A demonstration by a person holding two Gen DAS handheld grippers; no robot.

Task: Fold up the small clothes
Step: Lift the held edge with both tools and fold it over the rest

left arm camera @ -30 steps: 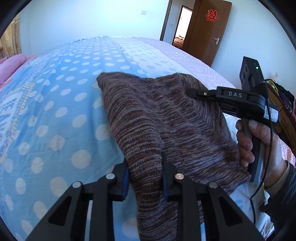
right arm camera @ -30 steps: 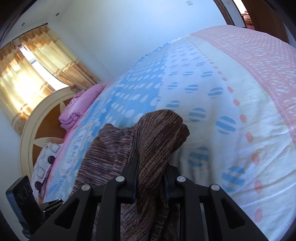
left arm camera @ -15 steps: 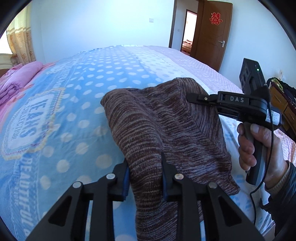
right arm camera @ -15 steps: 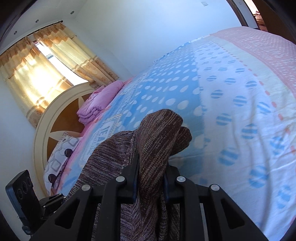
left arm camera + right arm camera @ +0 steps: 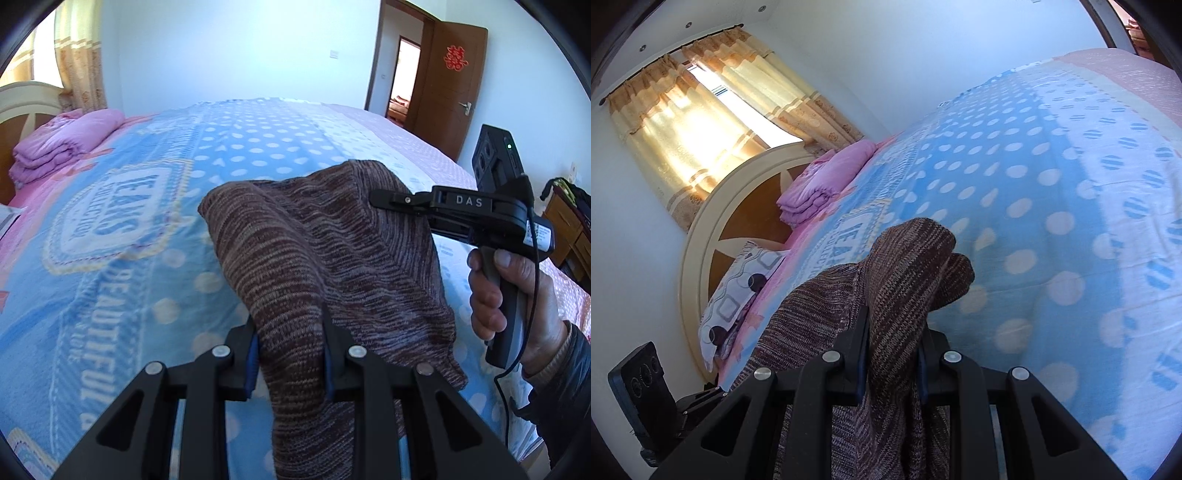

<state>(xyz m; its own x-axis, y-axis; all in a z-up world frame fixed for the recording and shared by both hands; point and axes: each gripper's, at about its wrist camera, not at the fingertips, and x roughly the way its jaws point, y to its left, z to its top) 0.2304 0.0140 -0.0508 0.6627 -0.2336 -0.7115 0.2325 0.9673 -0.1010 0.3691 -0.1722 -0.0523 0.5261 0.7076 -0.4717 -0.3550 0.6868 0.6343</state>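
Observation:
A brown striped knit garment [image 5: 314, 251] hangs stretched between both grippers above the bed. My left gripper [image 5: 291, 354] is shut on one edge of it, with cloth bunched between the fingers. My right gripper [image 5: 892, 354] is shut on the other edge, where the knit garment [image 5: 908, 266] bulges over the fingers. The right gripper also shows in the left wrist view [image 5: 384, 197] at the right, held by a hand, its tip hidden in the cloth. The garment's lower part droops toward the bedspread.
A blue polka-dot bedspread [image 5: 110, 258] covers the bed below. Folded pink bedding [image 5: 62, 144] and a patterned pillow [image 5: 738, 295] lie by the round headboard [image 5: 713, 221]. A wooden door [image 5: 450, 85] and a dresser [image 5: 569, 225] stand at the right.
Both grippers have lifted and swung with the garment, so the views now show more of the headboard end and the window. The grips on the cloth are unchanged.

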